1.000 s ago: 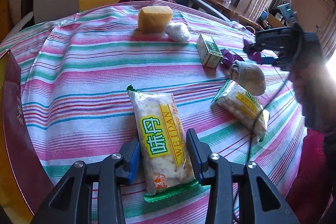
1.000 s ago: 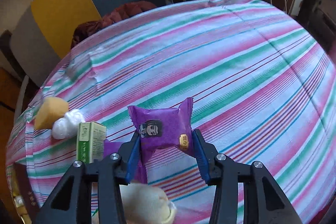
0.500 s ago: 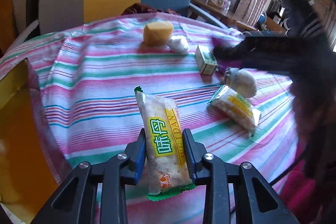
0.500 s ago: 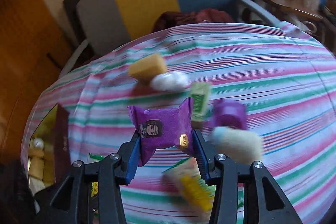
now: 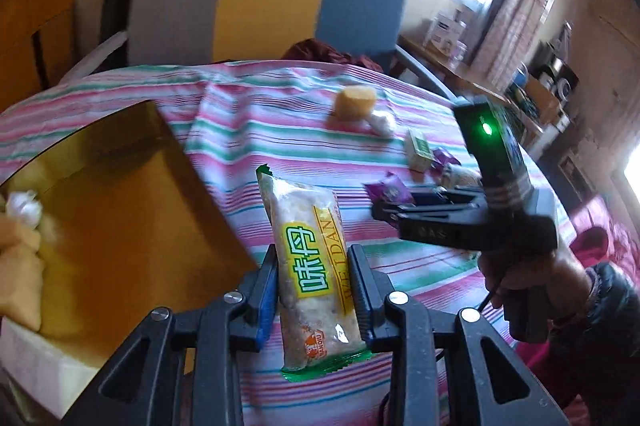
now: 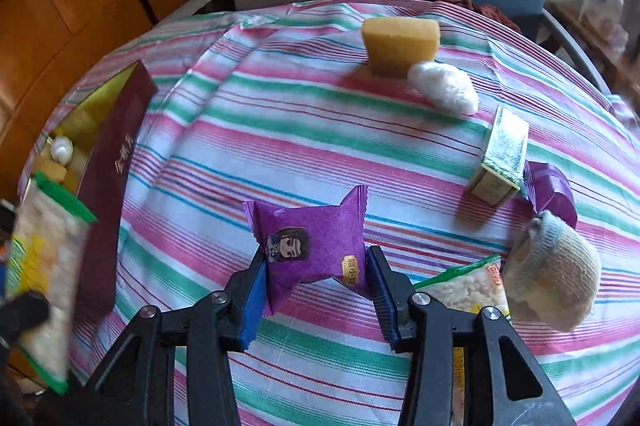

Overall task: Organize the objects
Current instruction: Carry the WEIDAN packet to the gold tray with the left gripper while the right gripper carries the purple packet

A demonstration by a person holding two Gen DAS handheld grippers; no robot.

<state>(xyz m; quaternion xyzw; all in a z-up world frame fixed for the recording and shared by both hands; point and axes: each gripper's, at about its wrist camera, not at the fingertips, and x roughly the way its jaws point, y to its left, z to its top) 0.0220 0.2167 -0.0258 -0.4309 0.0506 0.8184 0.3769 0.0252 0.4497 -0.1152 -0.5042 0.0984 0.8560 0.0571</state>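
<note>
1. The left tool (image 5: pixel 314 292) is clenched on a long cracker packet (image 5: pixel 312 266) with a yellow label, which is held clear above the striped table (image 5: pixel 248 130), just beside an open box (image 5: pixel 120 210) with a gold lining.
2. The right tool (image 6: pixel 316 290) is clenched on a purple snack packet (image 6: pixel 312 242), held above the table.
3. In the right wrist view, the box's dark red wall (image 6: pixel 112 194) is seen at the table's left edge, with small items inside.
4. Left on the table are a yellow sponge (image 6: pixel 400 44) touching a white wad (image 6: pixel 444 86), a small green carton (image 6: pixel 502 156), a purple wrapper (image 6: pixel 552 192), a rolled sock (image 6: pixel 556 270) and a second cracker packet (image 6: pixel 468 286).
</note>
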